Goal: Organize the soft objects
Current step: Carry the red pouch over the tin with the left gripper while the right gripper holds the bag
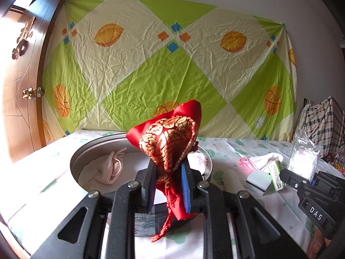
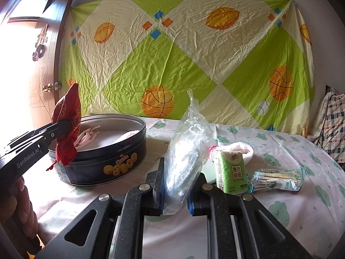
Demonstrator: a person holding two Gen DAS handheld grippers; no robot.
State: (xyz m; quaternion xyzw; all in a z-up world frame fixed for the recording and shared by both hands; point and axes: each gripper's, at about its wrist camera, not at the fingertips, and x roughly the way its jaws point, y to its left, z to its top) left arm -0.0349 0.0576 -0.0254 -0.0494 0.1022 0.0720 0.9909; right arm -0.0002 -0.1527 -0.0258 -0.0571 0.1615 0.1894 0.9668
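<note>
The red pouch, gold-patterned and tasselled, is sitting clamped in the left claw at lower centre, hanging above the round tin holding one pink cloth. The right claw is gripping one clear plastic bag; on the table one green tissue pack is standing at centre right

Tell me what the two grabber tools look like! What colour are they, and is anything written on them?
Both are speckled black, with flat linkage bars, triangular cut-outs and round silver pivot bolts. The left gripper has finger pads faced in blue, and its side reads "GenRobot.AI" in white in the right wrist view. The right gripper matches, with blue pads; a white "DAS" label shows in the left wrist view.
</note>
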